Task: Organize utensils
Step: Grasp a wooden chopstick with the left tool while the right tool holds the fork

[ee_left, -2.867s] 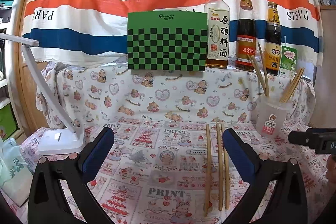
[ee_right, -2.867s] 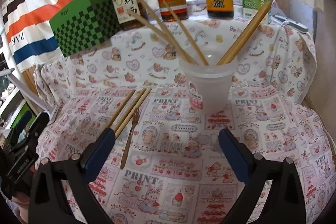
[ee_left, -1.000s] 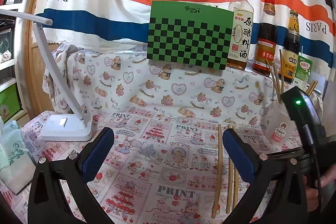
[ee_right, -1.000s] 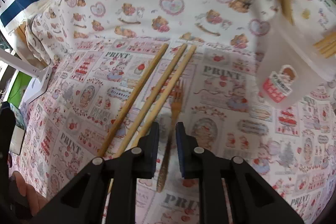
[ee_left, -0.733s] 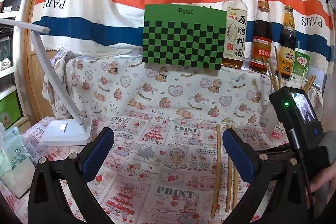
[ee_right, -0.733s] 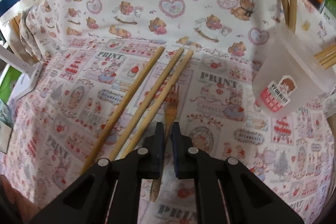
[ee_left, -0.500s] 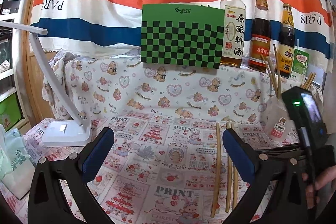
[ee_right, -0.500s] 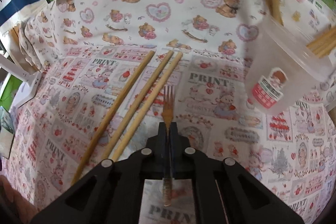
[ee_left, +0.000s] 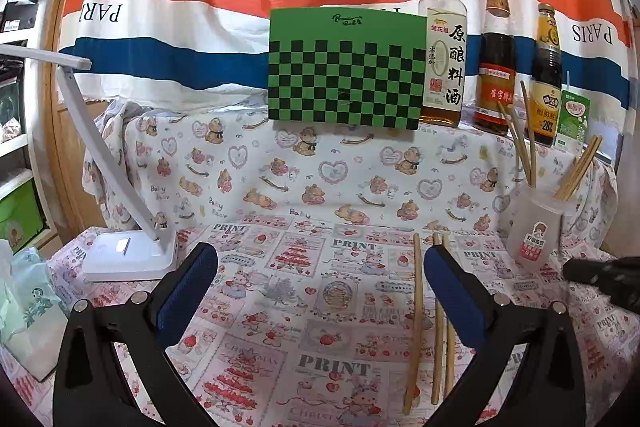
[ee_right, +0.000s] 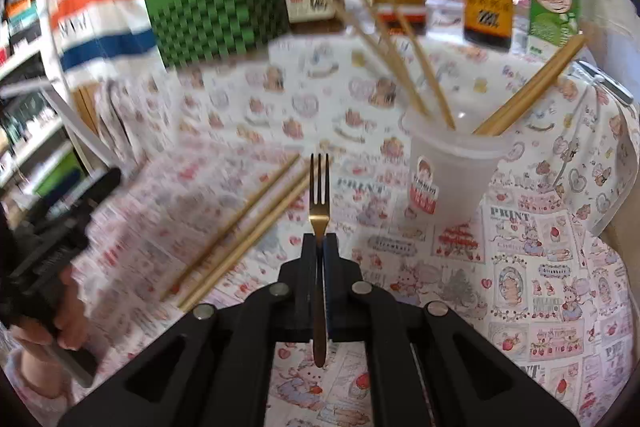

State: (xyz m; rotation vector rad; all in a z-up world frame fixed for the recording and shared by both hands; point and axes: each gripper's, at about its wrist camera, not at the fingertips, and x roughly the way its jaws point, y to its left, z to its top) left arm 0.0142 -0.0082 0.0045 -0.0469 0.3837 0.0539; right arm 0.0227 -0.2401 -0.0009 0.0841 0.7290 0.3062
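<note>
The fork (ee_right: 319, 211) was held clamped between the closed jaws of the right gripper (ee_right: 319, 241), its long axis running straight forward along the fingers, tines ahead and handle end trailing back below the jaws. It appeared lifted clear of the cloth. The cup (ee_right: 452, 171), already holding several chopsticks (ee_right: 404, 67), was seen ahead and to the right of the tines, near but apart. Three loose chopsticks (ee_right: 240, 231) lay ahead and to the left, on the cloth. The right gripper was judged much the nearer to the cup. The left gripper (ee_left: 320, 291) was seen wide open, empty, low over the cloth, with the loose chopsticks beside its right finger.
</note>
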